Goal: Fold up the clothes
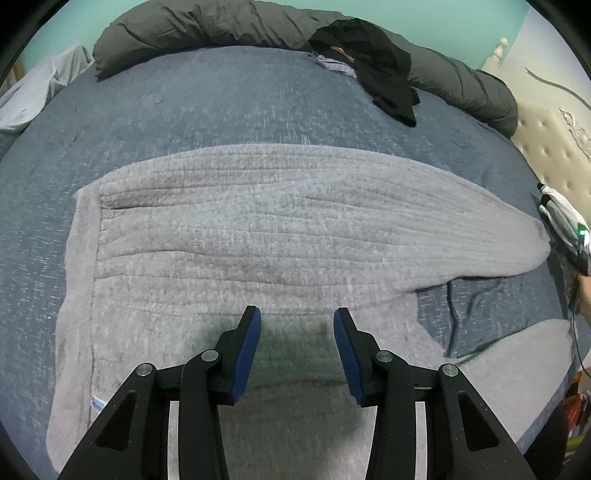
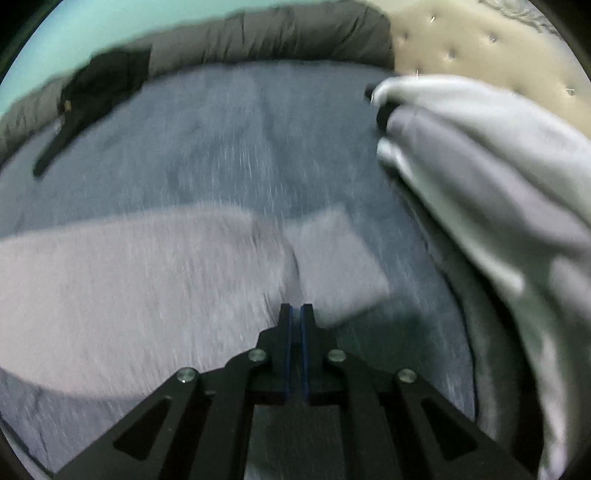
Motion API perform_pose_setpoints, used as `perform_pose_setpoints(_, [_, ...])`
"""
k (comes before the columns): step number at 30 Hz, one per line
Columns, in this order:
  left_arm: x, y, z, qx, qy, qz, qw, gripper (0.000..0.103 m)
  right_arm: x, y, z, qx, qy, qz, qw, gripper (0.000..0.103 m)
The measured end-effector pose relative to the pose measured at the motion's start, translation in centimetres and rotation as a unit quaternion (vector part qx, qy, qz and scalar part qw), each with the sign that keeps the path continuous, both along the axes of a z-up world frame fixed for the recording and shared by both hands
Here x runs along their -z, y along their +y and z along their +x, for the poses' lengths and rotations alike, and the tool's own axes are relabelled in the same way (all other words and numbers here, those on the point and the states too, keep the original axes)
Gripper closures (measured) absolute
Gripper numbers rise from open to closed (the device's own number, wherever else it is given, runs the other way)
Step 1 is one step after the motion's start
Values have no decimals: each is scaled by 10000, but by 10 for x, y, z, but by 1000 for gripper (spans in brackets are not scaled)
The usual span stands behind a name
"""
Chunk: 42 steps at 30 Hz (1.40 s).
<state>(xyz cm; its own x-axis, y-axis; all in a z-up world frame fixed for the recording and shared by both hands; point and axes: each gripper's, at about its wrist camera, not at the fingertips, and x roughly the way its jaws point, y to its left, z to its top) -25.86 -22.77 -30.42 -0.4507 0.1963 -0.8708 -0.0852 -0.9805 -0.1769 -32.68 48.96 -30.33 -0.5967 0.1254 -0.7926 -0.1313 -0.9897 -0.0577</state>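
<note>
We see the grey knit garment spread flat on the bed, one sleeve angled out, no fold visible. Left gripper gapes wide above it; right gripper pinched together, apparently empty, though blurred. Black clothes lie heaped, unfolded.

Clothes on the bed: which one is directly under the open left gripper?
The light grey ribbed sweater, spread flat beneath the left gripper. The black garment lies crumpled far off, against the dark duvet.

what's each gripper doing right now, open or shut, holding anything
Left gripper: open, empty, above the grey garment.
Right gripper: shut; whether it pinches any fabric cannot be told.
</note>
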Motion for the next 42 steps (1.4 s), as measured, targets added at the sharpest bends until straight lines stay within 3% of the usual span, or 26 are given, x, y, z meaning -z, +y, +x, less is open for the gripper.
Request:
perform_pose_setpoints(7, [-21, -23, 25, -348, 45, 188, 9992, 58, -21, -23, 33, -428, 56, -145, 9990, 99])
perform_pose_setpoints(12, [-31, -47, 63, -589, -14, 341, 9977, 58, -32, -40, 72, -776, 57, -376, 9963, 99])
perform_pose_setpoints(15, [-35, -62, 89, -717, -47, 410, 9966, 46, -36, -51, 100, -998, 46, -554, 9935, 99])
perform_pose_setpoints(22, [-30, -90, 142, -1039, -187, 603, 9926, 45, -31, -52, 170, -1179, -49, -821, 9896, 97])
perform_pose_setpoints(30, [-8, -113, 191, -1390, -352, 826, 9862, 41, -23, -30, 232, -902, -98, -1084, 9900, 76])
perform_pose_setpoints(32, [-2, -116, 198, -1471, -381, 889, 9844, 41, -21, -24, 246, -809, -105, -1151, 9900, 63])
perform_pose_setpoints(34, [1, -118, 201, -1502, -383, 918, 9836, 41, -19, -18, 260, -715, -112, -1217, 9899, 58])
perform_pose_setpoints(42, [7, -120, 209, -1549, -346, 983, 9824, 41, -9, 9, 296, -214, -276, -1551, 9873, 50])
